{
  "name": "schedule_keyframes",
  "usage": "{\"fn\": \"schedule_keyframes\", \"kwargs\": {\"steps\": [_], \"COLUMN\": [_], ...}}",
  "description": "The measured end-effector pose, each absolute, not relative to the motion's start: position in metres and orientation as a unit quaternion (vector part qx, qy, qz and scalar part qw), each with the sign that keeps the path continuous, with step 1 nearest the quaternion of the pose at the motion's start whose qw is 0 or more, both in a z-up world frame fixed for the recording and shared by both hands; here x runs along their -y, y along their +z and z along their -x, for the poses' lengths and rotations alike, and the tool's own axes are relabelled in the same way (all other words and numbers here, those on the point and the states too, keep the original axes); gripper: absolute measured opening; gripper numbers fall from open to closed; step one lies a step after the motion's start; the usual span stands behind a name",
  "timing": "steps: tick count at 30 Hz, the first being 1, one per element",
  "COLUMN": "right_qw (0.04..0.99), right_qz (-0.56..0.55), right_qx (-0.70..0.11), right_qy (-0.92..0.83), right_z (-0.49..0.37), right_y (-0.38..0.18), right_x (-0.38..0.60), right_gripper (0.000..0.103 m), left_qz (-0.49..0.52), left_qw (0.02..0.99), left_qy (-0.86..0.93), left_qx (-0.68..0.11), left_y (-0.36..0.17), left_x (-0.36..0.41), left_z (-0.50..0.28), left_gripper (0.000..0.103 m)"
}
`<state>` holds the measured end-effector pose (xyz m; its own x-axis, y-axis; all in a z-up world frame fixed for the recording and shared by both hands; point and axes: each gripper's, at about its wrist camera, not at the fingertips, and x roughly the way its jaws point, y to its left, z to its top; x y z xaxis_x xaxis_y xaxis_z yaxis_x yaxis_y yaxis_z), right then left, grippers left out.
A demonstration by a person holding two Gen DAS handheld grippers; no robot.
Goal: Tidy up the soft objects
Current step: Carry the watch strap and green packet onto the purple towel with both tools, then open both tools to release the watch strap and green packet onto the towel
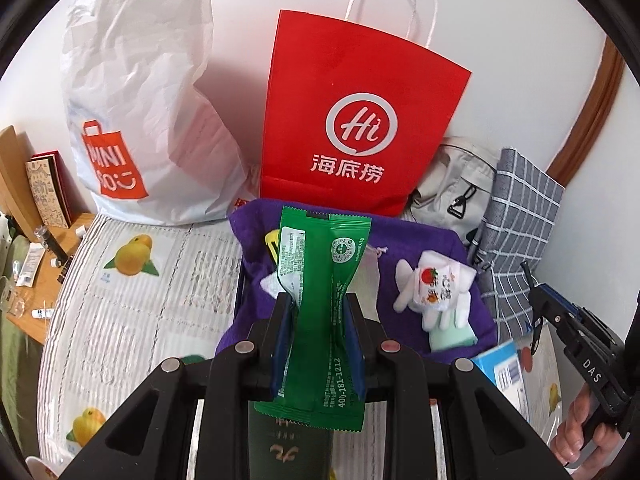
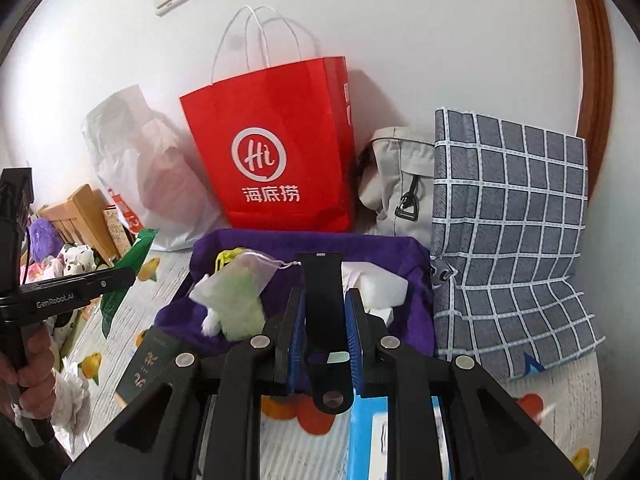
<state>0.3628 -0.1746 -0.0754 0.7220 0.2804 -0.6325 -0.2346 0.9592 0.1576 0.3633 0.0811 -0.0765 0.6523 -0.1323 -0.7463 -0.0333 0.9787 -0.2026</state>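
Observation:
My left gripper (image 1: 318, 300) is shut on a green snack packet (image 1: 320, 256), pinched at its middle and standing upright just in front of a purple cloth-lined bin (image 1: 420, 236). Inside the bin lie a white plush toy in a strawberry-print cloth (image 1: 432, 288), a yellow clip (image 1: 272, 240) and a mesh pouch (image 2: 236, 296). My right gripper (image 2: 325, 294) is shut on a flat black strap (image 2: 322, 268) with a metal stud at its near end, held over the bin's near edge (image 2: 192, 320). White foam blocks (image 2: 380, 284) sit in the bin behind that strap.
Against the wall stand a red paper bag (image 1: 360, 120), a white plastic bag (image 1: 140, 100), a grey backpack (image 1: 452, 184) and a checked grey cloth (image 2: 512, 220). A blue-white box (image 1: 504, 368) and a dark green booklet (image 2: 152, 360) lie on the orange-print mat (image 1: 132, 280). A cluttered wooden stand (image 1: 36, 260) is at the left.

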Motion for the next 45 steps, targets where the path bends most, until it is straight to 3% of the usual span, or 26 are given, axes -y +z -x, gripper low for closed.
{"fn": "schedule_keyframes", "kwargs": {"steps": [16,35,45], "right_qw": [0.927,0.876,0.868], "right_qz": [-0.028,0.003,0.015], "right_qx": [-0.344,-0.448,-0.463], "right_qy": [0.15,0.178,0.179], "right_z": [-0.422,-0.456,-0.459], "right_y": [-0.09,-0.157,-0.168], "right_x": [0.164,0.156,0.15], "right_gripper": [0.02,0.02,0.021], "left_qz": [0.124,0.122,0.14], "left_qw": [0.897,0.872,0.86], "left_qy": [-0.031,-0.028,-0.019], "left_qx": [-0.423,-0.473,-0.491], "left_y": [-0.095,-0.133,-0.147], "left_x": [-0.085,-0.089,-0.095], "left_z": [-0.422,-0.454,-0.46], "left_gripper": [0.024,0.025,0.025]}}
